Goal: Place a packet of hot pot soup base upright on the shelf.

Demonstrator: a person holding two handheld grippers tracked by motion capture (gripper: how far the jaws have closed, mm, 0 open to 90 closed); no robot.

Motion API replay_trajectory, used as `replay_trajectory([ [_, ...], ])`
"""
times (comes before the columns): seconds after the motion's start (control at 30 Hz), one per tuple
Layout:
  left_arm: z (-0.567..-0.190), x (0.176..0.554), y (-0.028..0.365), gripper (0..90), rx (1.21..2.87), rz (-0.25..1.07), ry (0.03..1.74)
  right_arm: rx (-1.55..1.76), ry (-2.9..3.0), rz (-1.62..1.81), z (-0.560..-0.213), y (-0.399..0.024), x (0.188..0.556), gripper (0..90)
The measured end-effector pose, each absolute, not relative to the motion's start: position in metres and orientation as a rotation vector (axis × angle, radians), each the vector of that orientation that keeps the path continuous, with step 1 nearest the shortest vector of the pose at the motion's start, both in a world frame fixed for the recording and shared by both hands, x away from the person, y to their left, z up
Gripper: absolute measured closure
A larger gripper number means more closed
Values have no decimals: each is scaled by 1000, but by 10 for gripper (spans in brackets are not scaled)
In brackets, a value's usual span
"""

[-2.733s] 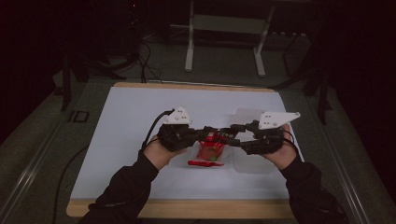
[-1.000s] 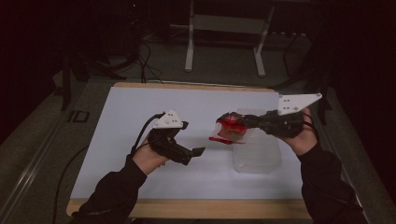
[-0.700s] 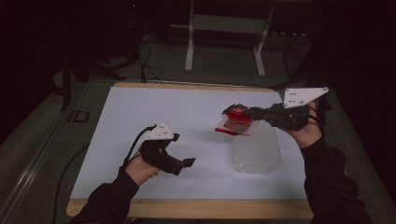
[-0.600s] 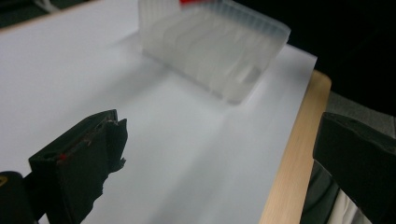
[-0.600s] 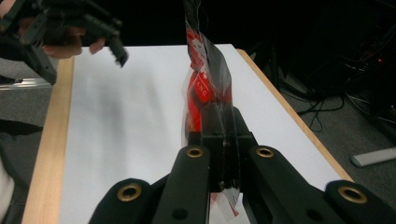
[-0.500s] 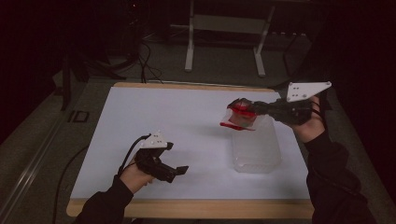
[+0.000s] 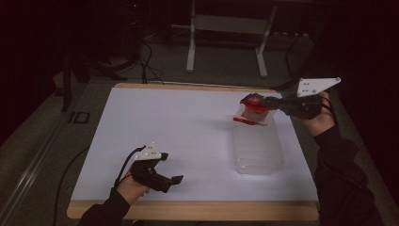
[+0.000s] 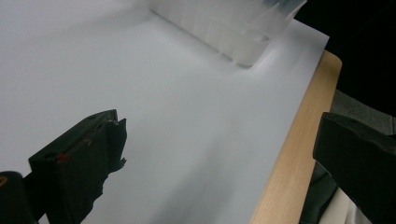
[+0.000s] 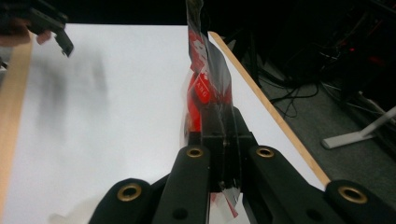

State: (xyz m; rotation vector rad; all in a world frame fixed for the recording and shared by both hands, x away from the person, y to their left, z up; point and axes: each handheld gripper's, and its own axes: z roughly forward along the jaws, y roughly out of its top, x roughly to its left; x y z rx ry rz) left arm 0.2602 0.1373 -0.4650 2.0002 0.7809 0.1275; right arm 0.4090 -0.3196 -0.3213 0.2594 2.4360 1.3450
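A red and clear packet (image 7: 253, 115) hangs above the far end of a clear plastic container (image 7: 258, 147) that stands on the right of the white table (image 7: 179, 122). My right gripper (image 7: 250, 100) is shut on the packet's top edge, held up off the table. In the right gripper view the packet (image 9: 206, 79) stands pinched between the closed jaws of the right gripper (image 9: 223, 140). My left gripper (image 7: 175, 180) sits low near the front left edge, open and holding nothing. Its own view shows the left gripper (image 8: 219, 154) with jaws wide apart, the container (image 8: 233, 28) beyond them.
The table's wooden front edge (image 7: 188, 210) runs just behind the left hand. A wide stretch of white surface lies between the two grippers. Beyond the table are a metal stand (image 7: 226, 28) and cables (image 7: 141, 56) on a dark floor.
The left gripper let go of the packet and drew back to the front left edge. The right gripper lifted the packet and carried it right and farther away, over the container's far end.
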Motion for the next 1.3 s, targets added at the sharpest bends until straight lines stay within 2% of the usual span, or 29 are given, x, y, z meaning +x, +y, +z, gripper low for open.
replay_trajectory([
  [0.4,-477,263,139,11,2019,115,801,275,2483,1251,-359,-336,440,899],
  [0.77,-483,266,139,11,2020,94,808,259,2540,1093,-380,-324,459,899],
  [1.3,-485,267,142,11,2019,97,813,316,2552,1255,-403,-324,469,899],
])
